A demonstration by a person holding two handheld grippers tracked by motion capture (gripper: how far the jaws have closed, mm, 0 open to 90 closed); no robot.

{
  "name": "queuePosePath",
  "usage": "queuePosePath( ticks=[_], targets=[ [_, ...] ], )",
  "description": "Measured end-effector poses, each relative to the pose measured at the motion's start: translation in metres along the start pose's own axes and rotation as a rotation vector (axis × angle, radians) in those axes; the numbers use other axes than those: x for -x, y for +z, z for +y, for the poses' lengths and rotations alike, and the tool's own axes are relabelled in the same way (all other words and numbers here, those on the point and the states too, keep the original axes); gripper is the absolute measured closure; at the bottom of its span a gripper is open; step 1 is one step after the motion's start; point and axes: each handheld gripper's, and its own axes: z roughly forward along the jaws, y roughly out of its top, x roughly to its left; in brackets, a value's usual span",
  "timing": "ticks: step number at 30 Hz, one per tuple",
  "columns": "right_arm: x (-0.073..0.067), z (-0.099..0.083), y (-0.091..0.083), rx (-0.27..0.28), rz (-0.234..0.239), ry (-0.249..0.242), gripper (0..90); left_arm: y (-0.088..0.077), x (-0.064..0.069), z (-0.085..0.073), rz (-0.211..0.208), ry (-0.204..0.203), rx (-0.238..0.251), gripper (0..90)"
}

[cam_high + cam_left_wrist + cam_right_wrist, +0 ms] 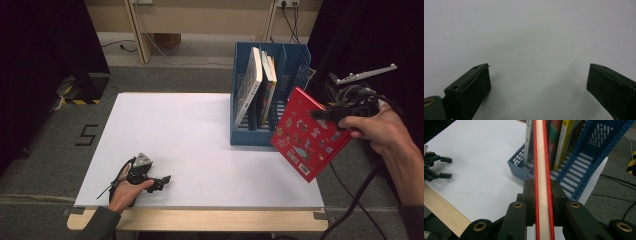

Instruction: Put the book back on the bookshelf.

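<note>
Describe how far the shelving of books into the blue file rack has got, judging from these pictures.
Done: two books already stand in the blue rack. In hand: the right gripper is shut on a red book, held tilted in the air beside the rack. The left gripper rests open on the white table, holding nothing. Left: getting the red book upright into a free slot, probably the rightmost one.

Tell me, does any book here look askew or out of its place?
Yes. The red book hangs tilted in the air beside the blue file rack, clamped in the right gripper, not shelved. The books in the rack lean slightly. Nothing looks damaged or spilled.
</note>
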Motion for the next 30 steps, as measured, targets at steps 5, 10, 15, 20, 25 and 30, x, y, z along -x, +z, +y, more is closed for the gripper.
queuePosePath(
  ticks=[5, 10, 15, 20, 25, 30],
  targets=[
    [0.009, 0.007, -0.009, 0.006, -0.032, 0.023, 78.9, 0.0, 0.001, 0.0, 0.008, 0.006, -0.002, 5.1],
    [0.016, 0.021, -0.013, 0.012, -0.063, 0.03, 78.9, 0.0, 0.001, 0.0, 0.017, 0.009, 0.003, 5.6],
    [0.02, 0.038, -0.013, 0.014, -0.092, 0.034, 78.9, 0.0, 0.0, 0.0, 0.015, 0.007, 0.004, 5.6],
    [0.029, 0.048, -0.01, 0.044, -0.104, 0.071, 78.9, 0.0, 0.0, 0.0, 0.017, 0.009, 0.003, 5.7],
    [0.039, 0.059, -0.001, 0.057, -0.136, 0.101, 78.9, 0.0, 0.001, 0.0, 0.018, 0.011, 0.001, 5.8],
    [0.051, 0.069, 0.009, 0.057, -0.178, 0.135, 78.9, 0.0, 0.001, 0.0, 0.018, 0.01, 0.002, 5.8]
  ],
)
